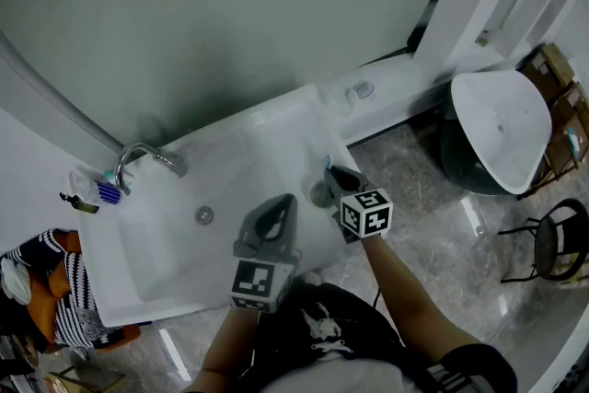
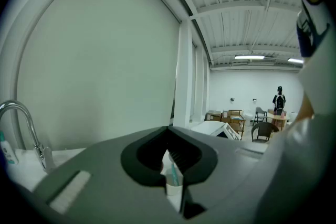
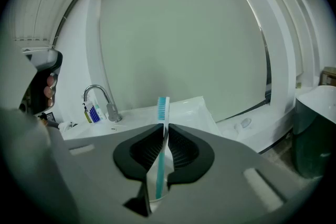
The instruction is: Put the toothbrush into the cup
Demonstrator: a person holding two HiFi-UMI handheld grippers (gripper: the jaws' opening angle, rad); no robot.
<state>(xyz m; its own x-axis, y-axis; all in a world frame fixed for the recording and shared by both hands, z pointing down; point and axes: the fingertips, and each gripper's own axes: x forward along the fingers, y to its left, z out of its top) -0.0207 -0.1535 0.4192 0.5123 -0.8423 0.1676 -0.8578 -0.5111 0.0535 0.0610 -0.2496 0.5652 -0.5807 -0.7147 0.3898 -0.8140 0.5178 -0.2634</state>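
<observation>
Head view looks down on a white sink [image 1: 175,271] with a chrome tap [image 1: 147,157] near its back left corner. Both tongs hang over the sink's right edge, close to the front right corner. Left tongs [image 1: 287,201] point toward that edge, jaws narrow and pinched on the wall of 1 white cup [image 2: 175,189] there. Right tongs [image 3: 163,131], just beside the cup, grip 1 teal-and-white toothbrush [image 3: 163,109] by its neck. It stands upright, bristles above the jaw tips, handle running down toward the cup's rim. Whether its lower end is inside the cup cannot be told.
</observation>
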